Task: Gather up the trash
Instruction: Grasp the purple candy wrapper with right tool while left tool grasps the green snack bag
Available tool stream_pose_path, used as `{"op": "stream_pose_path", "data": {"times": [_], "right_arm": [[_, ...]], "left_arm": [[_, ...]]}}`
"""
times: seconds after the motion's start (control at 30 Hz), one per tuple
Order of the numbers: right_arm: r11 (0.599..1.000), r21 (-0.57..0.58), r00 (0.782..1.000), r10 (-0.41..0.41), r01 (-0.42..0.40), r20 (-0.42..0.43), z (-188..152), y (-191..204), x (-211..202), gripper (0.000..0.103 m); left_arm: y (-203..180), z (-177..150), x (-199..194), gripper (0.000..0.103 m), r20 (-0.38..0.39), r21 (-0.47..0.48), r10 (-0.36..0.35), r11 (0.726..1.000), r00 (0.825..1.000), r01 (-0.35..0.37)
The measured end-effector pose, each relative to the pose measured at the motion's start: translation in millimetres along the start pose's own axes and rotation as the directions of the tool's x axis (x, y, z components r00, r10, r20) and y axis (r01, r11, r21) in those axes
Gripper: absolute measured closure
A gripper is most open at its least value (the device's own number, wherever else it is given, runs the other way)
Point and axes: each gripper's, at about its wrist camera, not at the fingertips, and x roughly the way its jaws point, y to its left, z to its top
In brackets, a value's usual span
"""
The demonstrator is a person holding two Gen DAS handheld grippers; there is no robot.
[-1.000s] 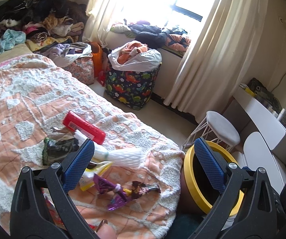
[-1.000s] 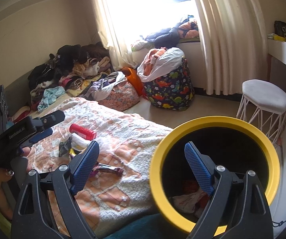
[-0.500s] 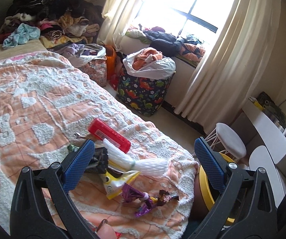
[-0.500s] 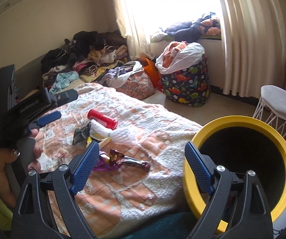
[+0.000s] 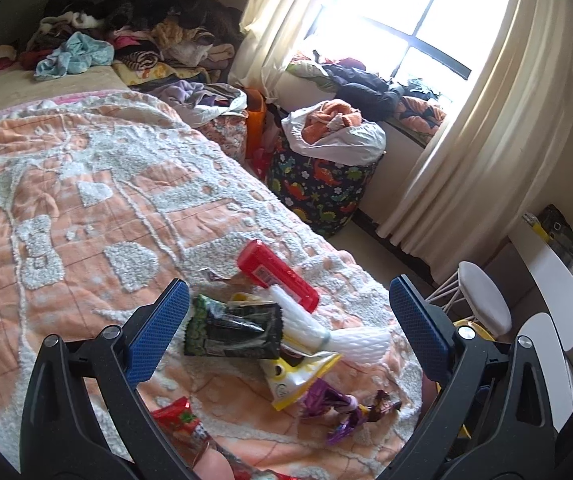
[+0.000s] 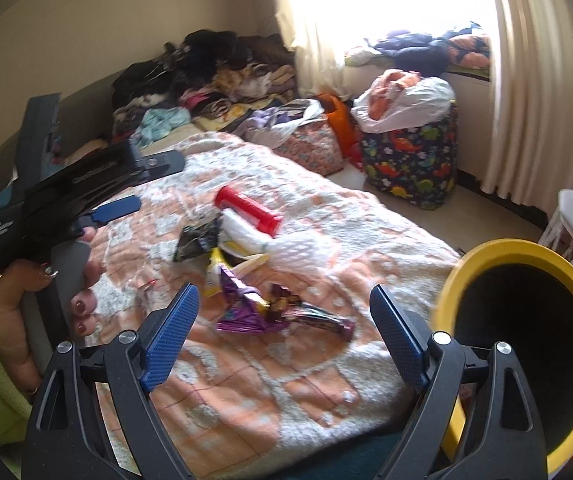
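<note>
Hovering over wrappers (image 5: 232, 330) near the bed's (image 5: 86, 208) corner, the left gripper (image 5: 286, 328) gapes empty. The right gripper (image 6: 284, 338) too stands wide, beside the yellow-rimmed bin (image 6: 486, 250).

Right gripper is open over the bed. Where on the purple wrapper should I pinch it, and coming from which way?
Pinch the purple wrapper at its crumpled, raised middle, coming down from above with the right gripper. It lies nearly flat on the soft blanket, so a side approach would probably just slide it. Its twisted dark tail looks thin and may slip out.
</note>
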Motion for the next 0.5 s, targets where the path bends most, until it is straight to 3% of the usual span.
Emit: {"op": "stream_pose_path", "data": {"times": [0.23,0.5], "right_arm": [[0.994,-0.078,0.995,0.070,-0.076,-0.075,9.2,27.7,29.9,0.028],[0.987,-0.124,0.984,0.081,-0.102,-0.162,22.1,38.3,67.0,0.044]], "left_arm": [[22.5,1.8,7.4,0.011,-0.020,-0.028,0.050,0.998,0.999,-0.051],[55.1,-1.8,25.1,0.011,-0.099,-0.090,0.081,0.992,0.992,-0.090]]}}
